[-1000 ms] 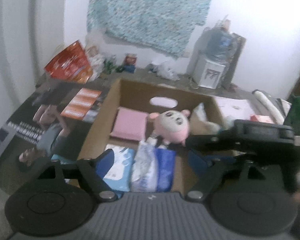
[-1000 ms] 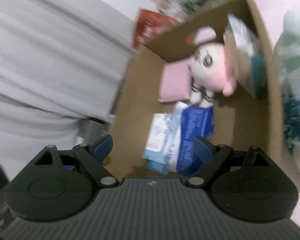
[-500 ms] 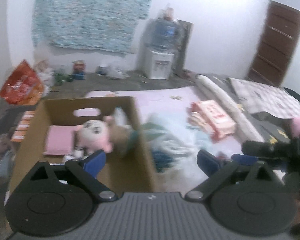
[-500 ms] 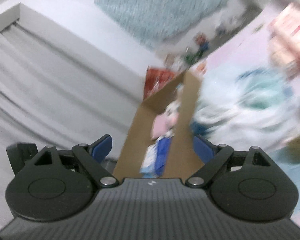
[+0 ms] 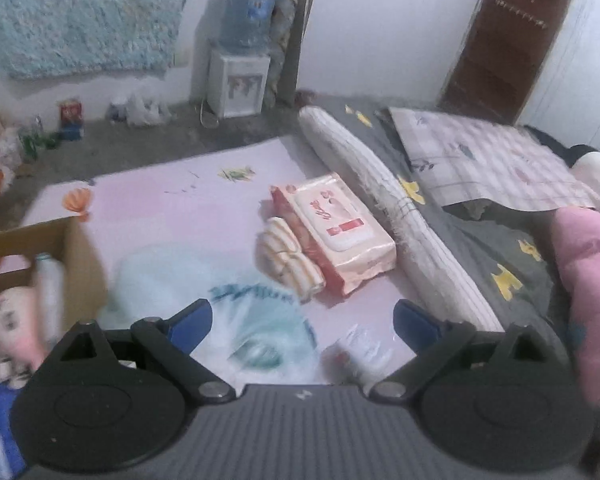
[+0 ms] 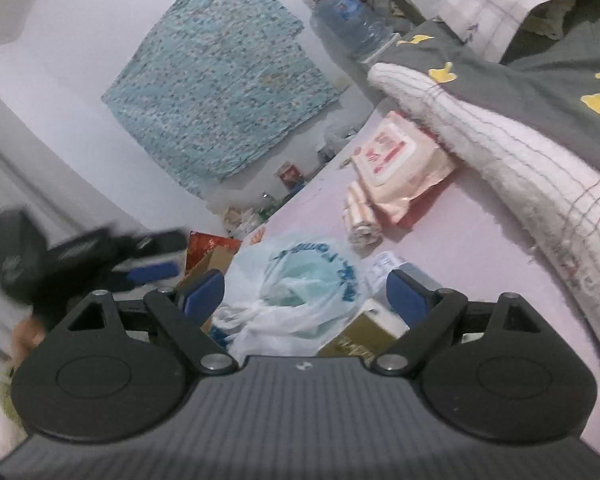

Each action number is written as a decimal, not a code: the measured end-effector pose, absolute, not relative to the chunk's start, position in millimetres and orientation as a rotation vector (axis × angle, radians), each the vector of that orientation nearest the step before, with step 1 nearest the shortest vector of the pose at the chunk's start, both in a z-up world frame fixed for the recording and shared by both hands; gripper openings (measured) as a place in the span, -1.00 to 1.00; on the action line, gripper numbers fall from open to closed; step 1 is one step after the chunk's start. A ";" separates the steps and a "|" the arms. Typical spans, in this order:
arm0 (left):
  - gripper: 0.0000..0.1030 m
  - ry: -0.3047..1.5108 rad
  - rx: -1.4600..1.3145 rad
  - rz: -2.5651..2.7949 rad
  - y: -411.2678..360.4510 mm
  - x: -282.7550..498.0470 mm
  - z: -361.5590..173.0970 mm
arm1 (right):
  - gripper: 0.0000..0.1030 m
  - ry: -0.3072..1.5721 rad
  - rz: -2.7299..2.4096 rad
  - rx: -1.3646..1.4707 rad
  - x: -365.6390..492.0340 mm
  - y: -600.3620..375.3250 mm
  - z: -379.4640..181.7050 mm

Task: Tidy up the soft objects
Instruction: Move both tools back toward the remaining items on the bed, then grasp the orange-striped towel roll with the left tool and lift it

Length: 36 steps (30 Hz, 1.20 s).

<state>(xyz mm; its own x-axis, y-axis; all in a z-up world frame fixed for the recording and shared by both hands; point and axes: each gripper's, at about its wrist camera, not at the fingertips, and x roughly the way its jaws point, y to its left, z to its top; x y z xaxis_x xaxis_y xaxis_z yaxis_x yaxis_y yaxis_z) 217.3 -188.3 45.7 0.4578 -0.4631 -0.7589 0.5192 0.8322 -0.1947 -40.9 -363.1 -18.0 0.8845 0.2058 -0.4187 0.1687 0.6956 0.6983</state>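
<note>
Both grippers, left (image 5: 302, 326) and right (image 6: 305, 295), show black linkages, blue fingertip pads (image 6: 203, 295), silver rivets, ribbed grey housing; perhaps a pink sleeve (image 5: 592, 280).

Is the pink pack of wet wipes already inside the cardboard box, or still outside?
Outside. The pack of wet wipes lies flat on the pink mat, beside a striped cloth roll, well apart from the cardboard box.

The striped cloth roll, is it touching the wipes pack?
Touching. In the left wrist view the cloth roll lies pressed along the wipes pack, no mat showing between; the right wrist view agrees.
</note>
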 end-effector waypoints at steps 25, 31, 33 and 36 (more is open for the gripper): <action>-0.10 1.266 -0.024 -0.394 -292.9 369.3 -97.8 | 0.72 0.548 -0.023 0.836 -24.0 -392.5 -55.8; -0.19 1.236 -0.045 -0.389 -290.8 363.5 -90.9 | 0.72 0.547 -0.026 0.849 -32.0 -393.6 -56.0; -0.19 1.226 -0.069 -0.390 -286.8 359.7 -83.3 | 0.72 0.545 -0.027 0.849 -35.4 -393.6 -53.8; -0.19 1.190 -0.106 -0.408 -279.2 349.8 -61.6 | 0.72 0.533 -0.021 0.848 -41.3 -393.4 -47.0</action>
